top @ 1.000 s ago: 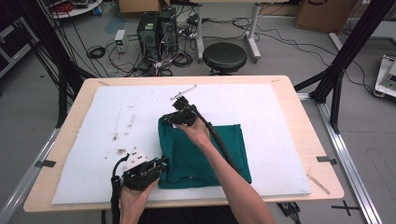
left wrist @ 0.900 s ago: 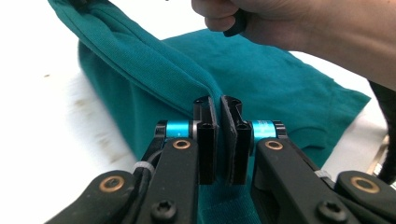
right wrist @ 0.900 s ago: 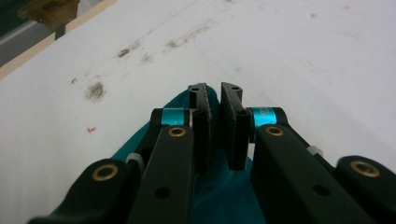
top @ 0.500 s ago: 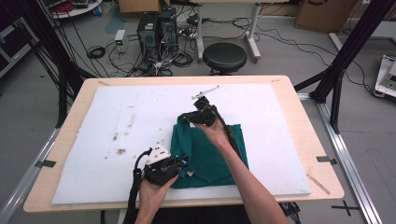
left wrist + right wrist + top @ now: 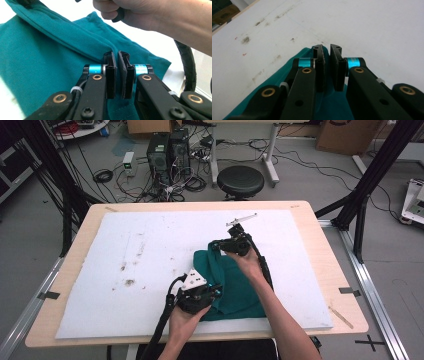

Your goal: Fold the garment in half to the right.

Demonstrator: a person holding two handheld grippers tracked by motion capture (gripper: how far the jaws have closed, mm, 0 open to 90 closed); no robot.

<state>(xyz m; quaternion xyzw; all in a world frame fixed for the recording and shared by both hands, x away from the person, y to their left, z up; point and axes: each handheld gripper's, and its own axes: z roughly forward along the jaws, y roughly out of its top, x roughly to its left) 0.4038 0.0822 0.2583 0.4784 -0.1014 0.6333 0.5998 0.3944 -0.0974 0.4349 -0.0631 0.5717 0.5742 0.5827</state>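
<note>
High view: teal cloth [image 5: 235, 290] folded on white mat [image 5: 150, 245], near front edge; long axis front to back; soft, light, limp, likely to sag between grips; best pinched at edge folds; left gripper [image 5: 207, 292] clamped on near fold, right gripper [image 5: 220, 245] clamped on far corner.

- A white mat [image 5: 150, 250] covers the wooden table [image 5: 320, 240], stained left of the left claw.
- A round black stool [image 5: 240, 181] stands on the floor beyond the right claw.
- Computer towers [image 5: 167, 150] and tangled cables [image 5: 190, 182] sit further back, to its left.
</note>
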